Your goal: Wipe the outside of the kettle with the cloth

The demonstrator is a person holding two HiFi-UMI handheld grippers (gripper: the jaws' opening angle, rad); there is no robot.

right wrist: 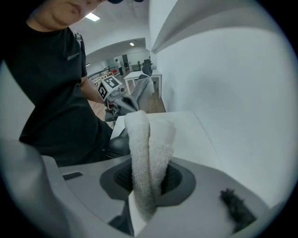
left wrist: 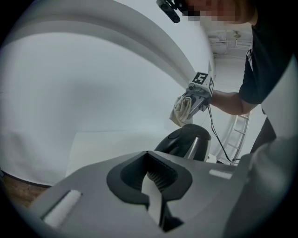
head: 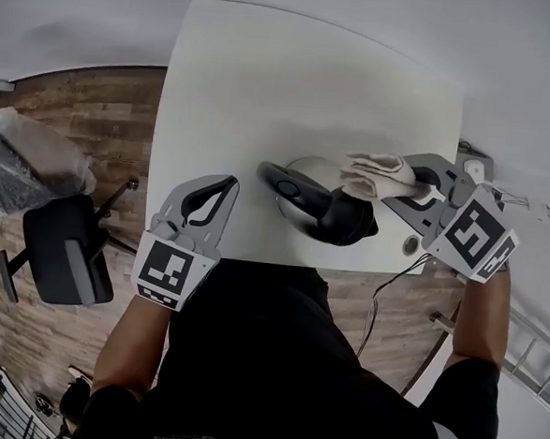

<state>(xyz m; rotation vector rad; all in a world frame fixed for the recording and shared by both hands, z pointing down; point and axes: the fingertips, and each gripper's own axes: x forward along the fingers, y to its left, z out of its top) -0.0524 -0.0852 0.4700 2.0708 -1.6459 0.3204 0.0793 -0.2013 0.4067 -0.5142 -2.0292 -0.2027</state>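
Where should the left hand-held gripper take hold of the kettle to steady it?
Probably the black handle of the kettle, from the left: it juts as a slim bar toward the empty left hand-held gripper, while the right hand-held gripper holds the cloth at its other side.

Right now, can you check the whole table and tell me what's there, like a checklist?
Surface: white table, mostly bare.
Job's things: kettle near the front edge; folded white cloth over its top, contact unclear.
Clutter: small round thing by the right front corner, unclear what.
Grippers: left gripper jaws together, empty, beside the kettle; right gripper jaws shut on the cloth.
Cables: one cable hanging off the front edge.
Surroundings: wooden floor, black chair at left.
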